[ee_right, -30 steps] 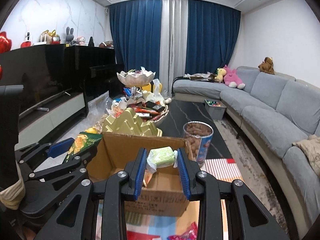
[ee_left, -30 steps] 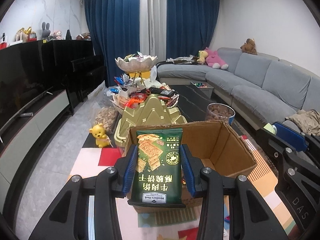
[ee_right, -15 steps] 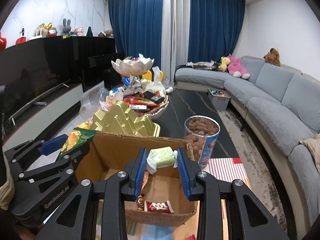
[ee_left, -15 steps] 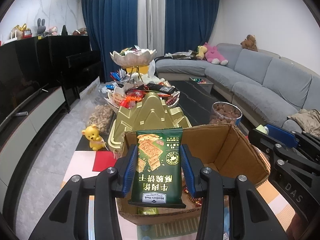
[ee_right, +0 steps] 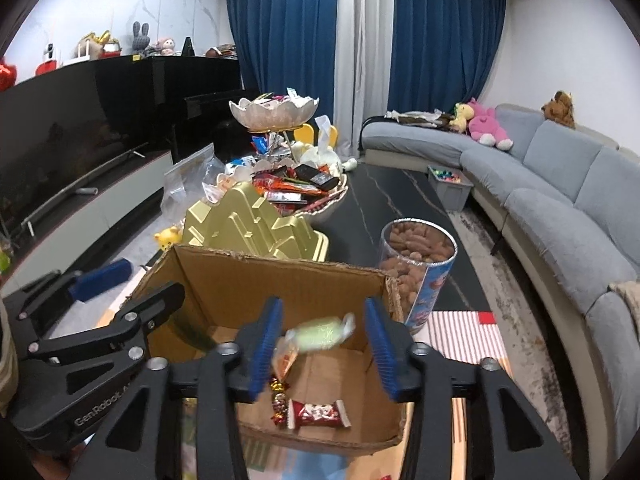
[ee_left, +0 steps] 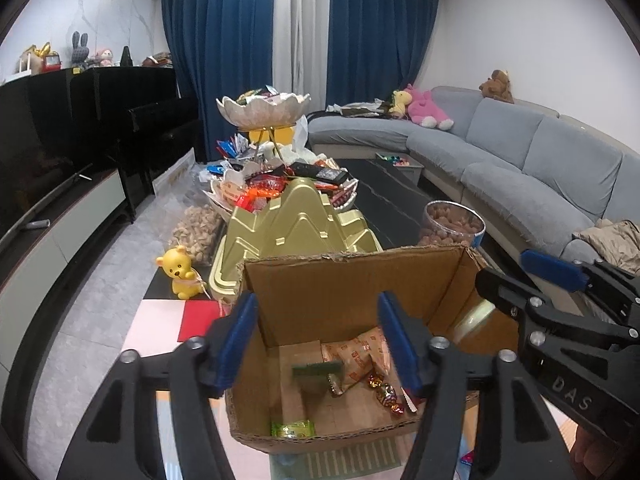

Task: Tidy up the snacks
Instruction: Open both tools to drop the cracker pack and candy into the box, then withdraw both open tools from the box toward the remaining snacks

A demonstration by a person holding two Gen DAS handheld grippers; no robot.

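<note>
Where jaws part, blurred pale-green candy (ee_right: 322,332) mid-air.

We are wearing matte black frames on both tools, the left gripper (ee_left: 318,344) and the right gripper (ee_right: 324,348), each carrying ribbed blue pads (ee_right: 266,346) and round silver screws (ee_left: 438,343). White lettering is showing on our sides: "DAS" on the right one, "GenRobot" on the left.

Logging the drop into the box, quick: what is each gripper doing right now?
Left gripper: jaws just opened, nothing gripped; green cracker packet in the cardboard box.
Right gripper: jaws just opened; pale green candy between them, ungripped.
</note>
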